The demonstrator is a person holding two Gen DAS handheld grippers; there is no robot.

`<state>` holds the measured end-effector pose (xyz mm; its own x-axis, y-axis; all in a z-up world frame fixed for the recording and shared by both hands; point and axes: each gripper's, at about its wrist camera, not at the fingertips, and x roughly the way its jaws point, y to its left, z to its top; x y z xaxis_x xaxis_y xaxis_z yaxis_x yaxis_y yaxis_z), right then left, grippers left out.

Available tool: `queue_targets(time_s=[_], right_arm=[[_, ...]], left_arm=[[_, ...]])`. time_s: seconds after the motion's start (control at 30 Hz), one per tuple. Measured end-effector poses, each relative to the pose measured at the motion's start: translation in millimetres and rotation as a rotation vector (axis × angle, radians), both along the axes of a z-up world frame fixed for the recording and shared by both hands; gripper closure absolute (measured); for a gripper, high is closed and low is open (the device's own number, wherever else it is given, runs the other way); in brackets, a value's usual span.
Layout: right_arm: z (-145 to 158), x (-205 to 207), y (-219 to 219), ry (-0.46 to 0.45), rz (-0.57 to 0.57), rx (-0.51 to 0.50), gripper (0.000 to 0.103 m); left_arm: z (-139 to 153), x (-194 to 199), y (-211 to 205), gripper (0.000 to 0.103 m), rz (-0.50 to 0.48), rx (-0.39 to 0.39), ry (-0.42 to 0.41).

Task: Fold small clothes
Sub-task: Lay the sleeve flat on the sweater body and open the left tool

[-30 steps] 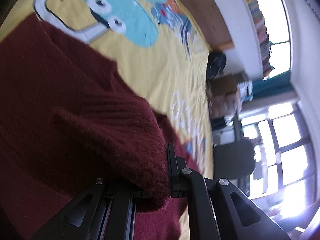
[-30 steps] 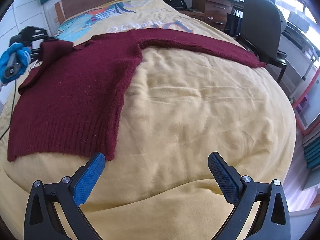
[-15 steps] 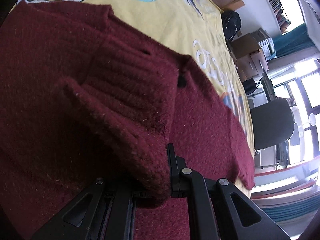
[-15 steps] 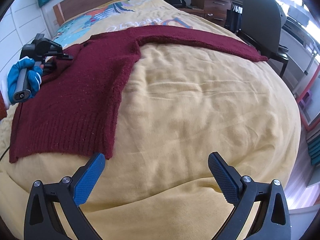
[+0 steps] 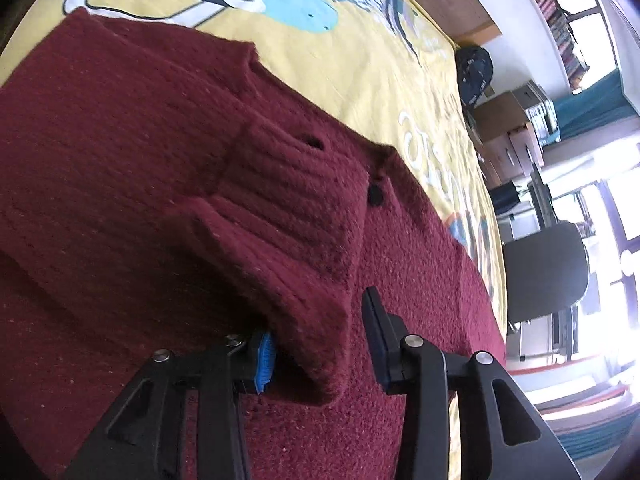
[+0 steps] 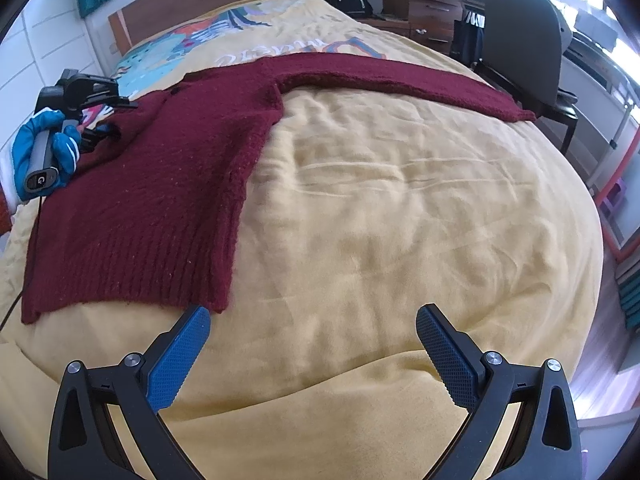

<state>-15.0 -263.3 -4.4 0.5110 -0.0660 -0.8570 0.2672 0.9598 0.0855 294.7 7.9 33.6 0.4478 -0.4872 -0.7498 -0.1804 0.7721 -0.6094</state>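
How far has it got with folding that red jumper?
Early on. Done: one sleeve cuff lies folded across the jumper. In hand: the left gripper, jaws apart, sits around that cuff. Left: the other sleeve is stretched out flat over the yellow bedspread, the body is unfolded, and the right gripper hangs open, holding nothing.

sweater on bed, chair beside

Only a white letter "G" reads clearly, on the grey handle at nine o'clock; the bedcover lettering is illegible.
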Motion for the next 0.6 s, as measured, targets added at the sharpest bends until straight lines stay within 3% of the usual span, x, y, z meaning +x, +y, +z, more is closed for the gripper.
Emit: queue_targets(time_s=[0.2,0.33,0.6], right_arm=[[-1.4,-0.6,-2.0,-0.002,0.001,0.015,0.000],[-2.2,-2.0,-3.9,-0.004,-0.004,0.026,0.000],[-3.3,-3.0,-5.4,-0.003,-0.005,0.038,0.000]], left_arm=[[1.2,0.1,-0.9,0.070,0.043,0.013,-0.031],[5.6,1.9,-26.0,0.090,-0.030,0.061,-0.069],[-6.7,3.9,-87.5,0.088,-0.207,0.142,-0.043]])
